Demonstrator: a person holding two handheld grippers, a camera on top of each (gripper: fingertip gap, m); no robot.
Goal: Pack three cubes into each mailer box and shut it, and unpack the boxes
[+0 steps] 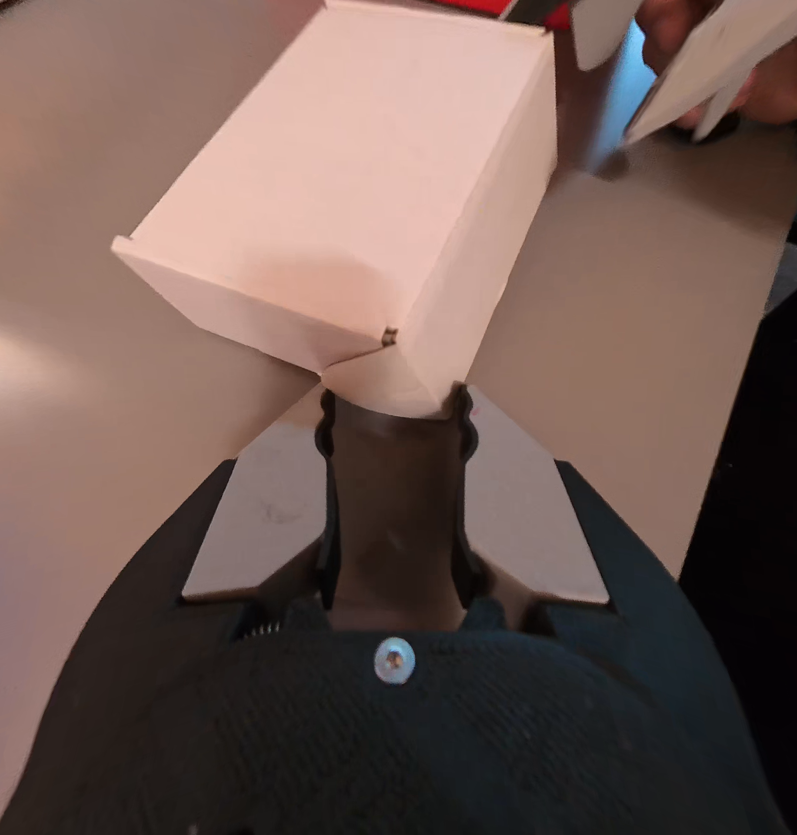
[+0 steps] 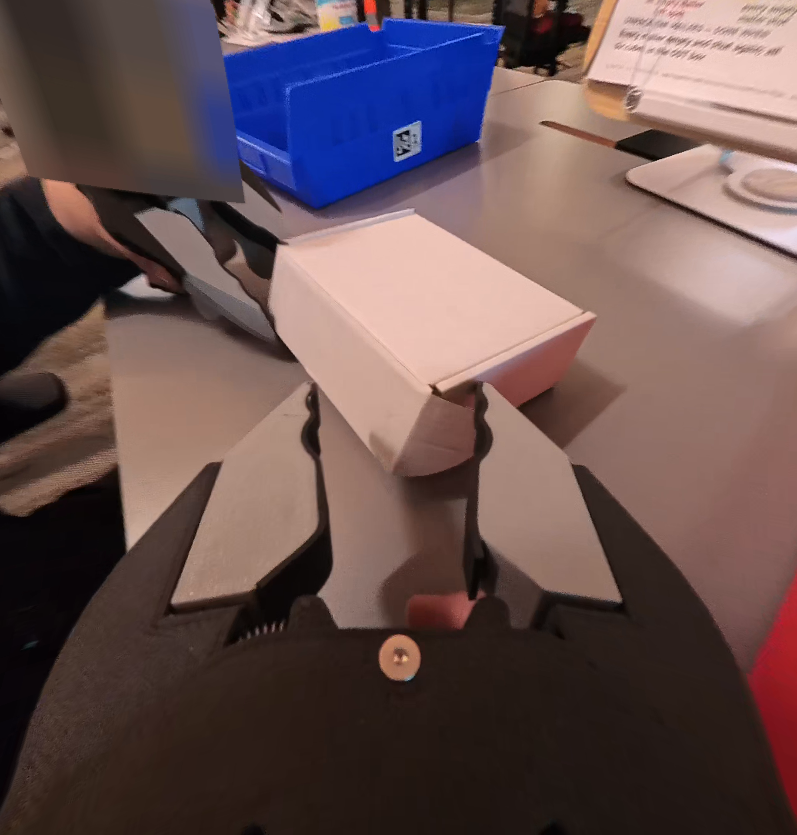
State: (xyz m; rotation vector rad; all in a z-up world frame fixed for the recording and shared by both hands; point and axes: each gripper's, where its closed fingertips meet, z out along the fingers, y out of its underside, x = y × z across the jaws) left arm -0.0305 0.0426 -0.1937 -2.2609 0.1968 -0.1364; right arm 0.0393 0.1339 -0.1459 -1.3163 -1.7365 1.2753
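Mailer box [image 1: 342,189], white and closed, lies on the grey worktop [image 1: 71,158], with one claw at each of two opposite corners. Left claw [image 1: 394,397]: its two fingers stand spread, with the near corner of the box at their tips; whether they press the card cannot be told. Right claw [image 2: 394,393]: fingers likewise spread, straddling the opposite near corner, where the lid's front flap stands slightly ajar; contact with the card is unclear. In the right wrist view the left claw [image 2: 247,271] appears at the far left corner of the box, held by a person's hand. Beyond the box stands a blue bin [image 2: 365,113] bearing a small square marker; a white tray [image 2: 703,189] lies at the far right.
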